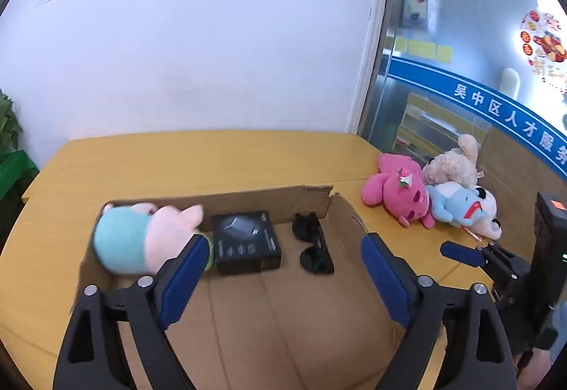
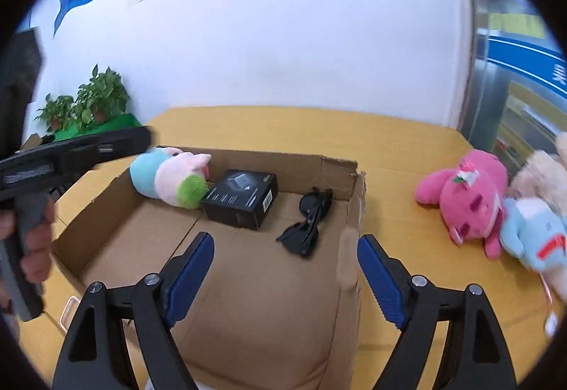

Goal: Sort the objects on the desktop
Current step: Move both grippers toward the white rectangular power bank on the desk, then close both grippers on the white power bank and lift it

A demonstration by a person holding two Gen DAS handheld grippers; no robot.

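Both tongs are spread wide with nothing between them right now. From the left wrist camera, the left tongs (image 1: 283, 255) hover over the open cardboard box (image 1: 273, 204) on the yellow bench (image 1: 198, 156), and inside there's already one pastel plush (image 1: 141, 237) in the far-left corner, one black box (image 1: 248, 246) touching it, and one pair of sunglasses (image 1: 313, 243) just beside that. Off to the right on the bench sits a pile of three more toys, all touching: one pink plush (image 1: 397, 195), one cream plush (image 1: 452, 166) and one light-blue plush (image 1: 464, 205). You can also spot the right tongs (image 1: 464, 253) near that pile from the side, though I can't make out their gap from here. Switching to the right wrist camera, the right tongs sit over the box's near right wall, gaping and empty, same three items in the box, same three plushies outside, with the cream one half cut off at the edge. So I'd call it about half done: three things in, three left to go, assuming the pile belongs in the box, and the pink one looks like the easiest next grab.
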